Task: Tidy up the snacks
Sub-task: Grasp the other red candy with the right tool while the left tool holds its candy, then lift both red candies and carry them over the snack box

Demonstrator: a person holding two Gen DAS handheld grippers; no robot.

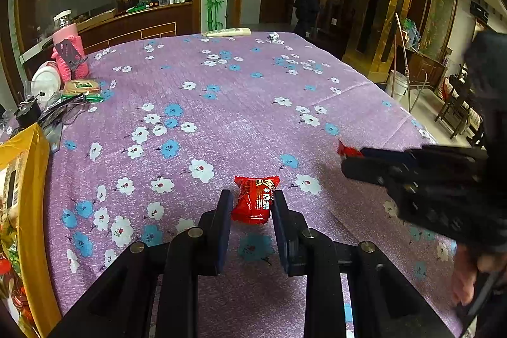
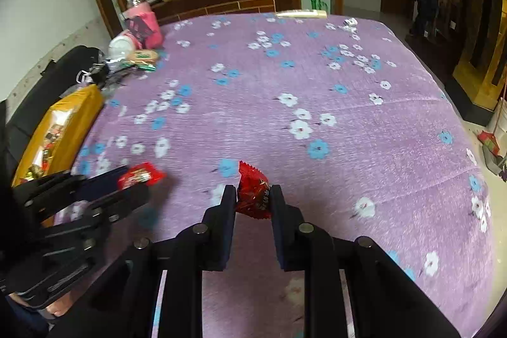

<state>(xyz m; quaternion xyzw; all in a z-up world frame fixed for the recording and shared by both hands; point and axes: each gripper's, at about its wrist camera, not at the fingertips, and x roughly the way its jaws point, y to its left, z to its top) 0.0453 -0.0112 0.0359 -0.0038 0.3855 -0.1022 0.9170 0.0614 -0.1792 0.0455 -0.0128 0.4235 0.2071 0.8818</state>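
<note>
While each of your grippers holds one red snack packet, the step in hand reads as pick-up complete, delivery pending. Item one: left gripper, jaws closed on a red snack packet, pads pressing its two sides, packet low over the purple flowered tablecloth toward the near edge of the table. Item two: right gripper, jaws clamped on a second red packet, wrapper crumpled between the pads, also near the table's near edge and to the right of the first; from the left wrist view only its red tip shows past the fingers. Item three: yellow snack bag, lying open at the table's left edge, assorted wrapped snacks visible inside; judged the likely destination. Item four: clutter at the far left corner, namely a pink bottle, a white container and a packet of biscuits; not involved. Next move, as a judgement: carry both packets left to the bag's mouth, left gripper first since it is nearer, and keep the two grippers apart so they do not collide over the opening. Release only once each packet is above the mouth.
</note>
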